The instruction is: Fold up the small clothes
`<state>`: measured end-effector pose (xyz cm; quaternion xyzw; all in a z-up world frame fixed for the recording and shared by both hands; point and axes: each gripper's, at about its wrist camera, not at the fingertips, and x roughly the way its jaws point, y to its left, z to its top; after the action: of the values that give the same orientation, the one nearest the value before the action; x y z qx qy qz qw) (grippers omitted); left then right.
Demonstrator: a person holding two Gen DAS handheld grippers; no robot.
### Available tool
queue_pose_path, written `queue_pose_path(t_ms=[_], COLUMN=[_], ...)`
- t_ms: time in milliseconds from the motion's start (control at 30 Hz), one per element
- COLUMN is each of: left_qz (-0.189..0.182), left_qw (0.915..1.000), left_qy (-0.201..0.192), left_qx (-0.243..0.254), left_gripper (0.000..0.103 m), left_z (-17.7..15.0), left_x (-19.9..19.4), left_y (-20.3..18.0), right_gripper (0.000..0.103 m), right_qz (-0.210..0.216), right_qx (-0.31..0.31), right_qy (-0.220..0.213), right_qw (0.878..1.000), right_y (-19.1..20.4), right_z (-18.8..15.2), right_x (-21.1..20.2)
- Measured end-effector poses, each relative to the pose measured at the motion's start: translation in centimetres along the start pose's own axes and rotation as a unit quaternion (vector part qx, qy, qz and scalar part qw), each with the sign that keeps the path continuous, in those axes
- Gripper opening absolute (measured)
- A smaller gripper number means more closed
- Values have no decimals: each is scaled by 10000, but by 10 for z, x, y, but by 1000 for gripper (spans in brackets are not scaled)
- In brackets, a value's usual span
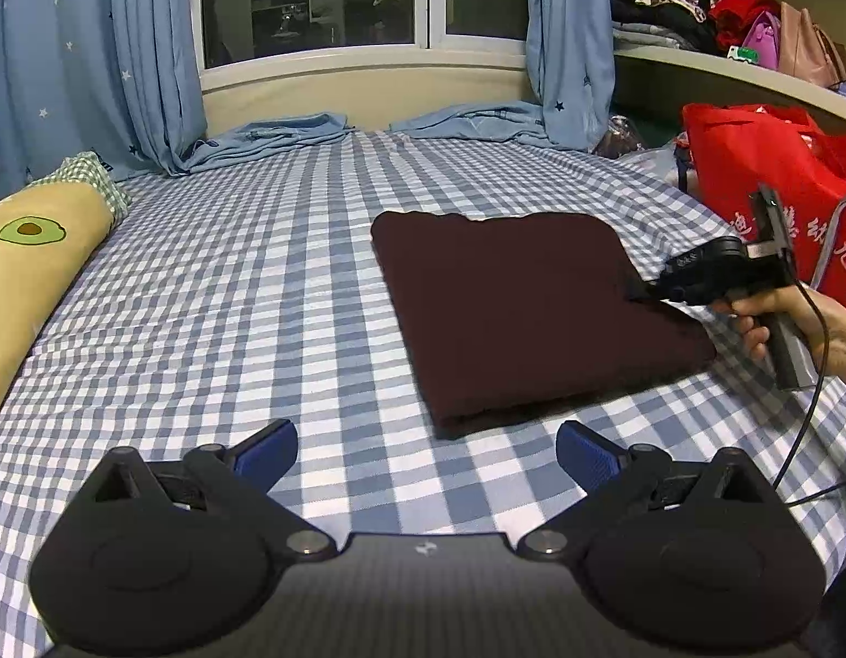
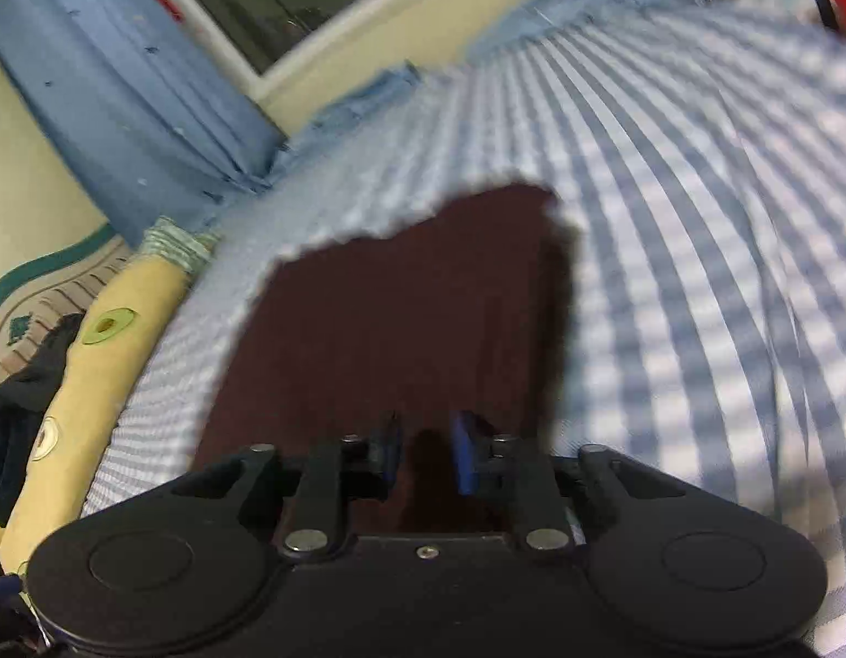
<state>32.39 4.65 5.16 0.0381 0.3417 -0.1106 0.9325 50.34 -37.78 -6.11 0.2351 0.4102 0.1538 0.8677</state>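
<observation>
honestly, your right tongs (image 2: pixel 426 452) are pinched nearly shut on the maroon cloth (image 1: pixel 527 307) at its 3 o'clock edge. your left tongs (image 1: pixel 426 452) gape wide and empty at 6 o'clock, so dragging one-handed could skew the fold.

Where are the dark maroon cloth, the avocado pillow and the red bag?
dark maroon cloth (image 1: pixel 533 318), left wrist view, middle of its folded top face.
avocado pillow (image 1: pixel 33 252), left wrist view, yellow cover just below the avocado print.
red bag (image 1: pixel 752 159), left wrist view, its front panel.

Even indoor light, dark window (image 1: pixel 313 0), left view sharp, right view motion-blurred, fisheye bending at edges
</observation>
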Motion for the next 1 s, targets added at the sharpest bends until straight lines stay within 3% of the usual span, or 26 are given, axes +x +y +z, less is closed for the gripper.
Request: queue_pose_path(t_ms=[33,100,133,167,233,333,467,633,1000], left_qz=[42,79,72,64,28,1,-143,-269,-407], left_qw=[10000,10000,10000,10000,10000,9999,9997,9993,9988], left_qy=[26,48,42,27,-33,-74,-121,-163,-122], left_qx=[19,11,-15,-43,-81,-120,-185,-222,-242], left_gripper=[102,102,102,102,102,102,102,102,102], left_z=[0,0,1,2,4,6,6,4,0], left_x=[1,2,1,0,-4,-9,-13,-15,-15], left_y=[1,3,4,5,6,5,2,-1,-2], right_gripper=[3,27,62,81,83,103,102,103,103], right_qz=[52,290,385,532,1176,1778,1696,915,250], right_qx=[197,516,522,533,663,772,491,-159,-506], right_qy=[-49,-269,-366,-483,-682,-698,-801,-988,-621], right_qw=[9998,9979,9972,9960,9885,9786,9810,9908,9965], right_y=[-11,-18,-15,-11,-4,5,25,47,55], right_z=[-4,-10,-13,-17,-27,-39,-58,-82,-107], right_x=[-1,-12,-22,-33,-61,-98,-147,-191,-192])
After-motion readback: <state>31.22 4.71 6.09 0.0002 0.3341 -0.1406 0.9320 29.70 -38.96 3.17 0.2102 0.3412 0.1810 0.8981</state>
